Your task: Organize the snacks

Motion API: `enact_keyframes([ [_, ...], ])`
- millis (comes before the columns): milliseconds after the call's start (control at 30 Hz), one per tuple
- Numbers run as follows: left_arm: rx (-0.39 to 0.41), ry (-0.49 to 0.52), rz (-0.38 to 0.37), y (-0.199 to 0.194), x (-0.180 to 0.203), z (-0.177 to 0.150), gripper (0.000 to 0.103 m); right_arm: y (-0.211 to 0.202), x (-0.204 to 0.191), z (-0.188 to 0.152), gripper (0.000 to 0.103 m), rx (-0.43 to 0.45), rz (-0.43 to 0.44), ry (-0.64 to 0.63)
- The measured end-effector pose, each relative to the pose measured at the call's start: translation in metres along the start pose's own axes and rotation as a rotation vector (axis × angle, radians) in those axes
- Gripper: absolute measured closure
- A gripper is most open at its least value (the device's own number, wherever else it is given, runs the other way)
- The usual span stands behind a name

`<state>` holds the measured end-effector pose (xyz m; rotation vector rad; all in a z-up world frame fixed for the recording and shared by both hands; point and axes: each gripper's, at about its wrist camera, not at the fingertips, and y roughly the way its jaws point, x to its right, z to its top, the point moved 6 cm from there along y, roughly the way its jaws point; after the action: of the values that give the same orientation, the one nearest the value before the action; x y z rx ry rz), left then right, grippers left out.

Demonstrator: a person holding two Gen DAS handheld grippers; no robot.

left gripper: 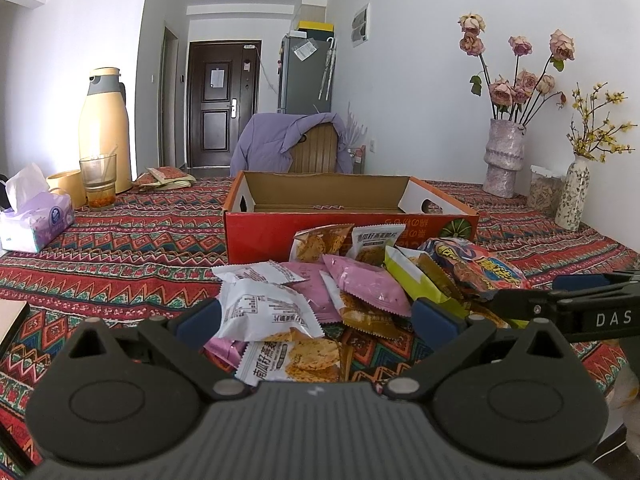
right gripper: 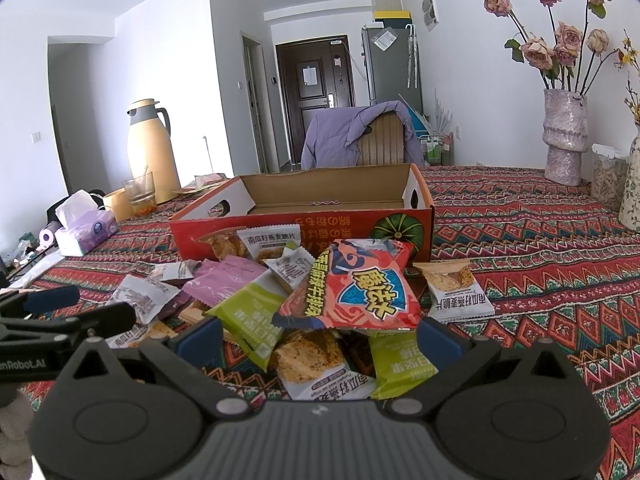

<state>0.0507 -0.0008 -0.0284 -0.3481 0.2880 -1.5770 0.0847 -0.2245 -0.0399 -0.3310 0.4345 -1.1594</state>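
Near the red box [left gripper: 352, 236], snack packets [left gripper: 320, 296] lie heaped on the surface [left gripper: 120, 248]. Left tongs [left gripper: 316, 316] gape wide around a white packet [left gripper: 264, 312]. Right tongs [right gripper: 320, 336] gape wide, seemingly not gripping the red packet [right gripper: 352, 288].

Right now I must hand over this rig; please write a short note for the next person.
Left claw: open, over a white snack packet, gripping nothing.
Right claw: open, at the red snack bag, not holding it.
Snacks lie piled on the tablecloth before the red cardboard box.
Done: nothing visible in the box.
Left: move all the snacks.

Bright daylight, left-side glare, fisheye-warped edges.
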Motion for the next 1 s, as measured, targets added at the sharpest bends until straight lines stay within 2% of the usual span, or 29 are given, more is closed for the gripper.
enact_keyframes([
  [633,0.004,-0.006,0.005,-0.001,-0.002,0.001,0.0,-0.003,0.002,0.001,0.0,0.017,-0.009,0.005],
  [867,0.009,-0.016,0.024,0.001,-0.006,0.004,0.0,0.0,0.011,0.016,0.0,0.058,-0.047,0.013],
  [1000,0.011,-0.021,0.038,0.003,-0.009,0.006,0.0,0.014,0.015,0.027,0.001,0.038,-0.071,0.012],
])
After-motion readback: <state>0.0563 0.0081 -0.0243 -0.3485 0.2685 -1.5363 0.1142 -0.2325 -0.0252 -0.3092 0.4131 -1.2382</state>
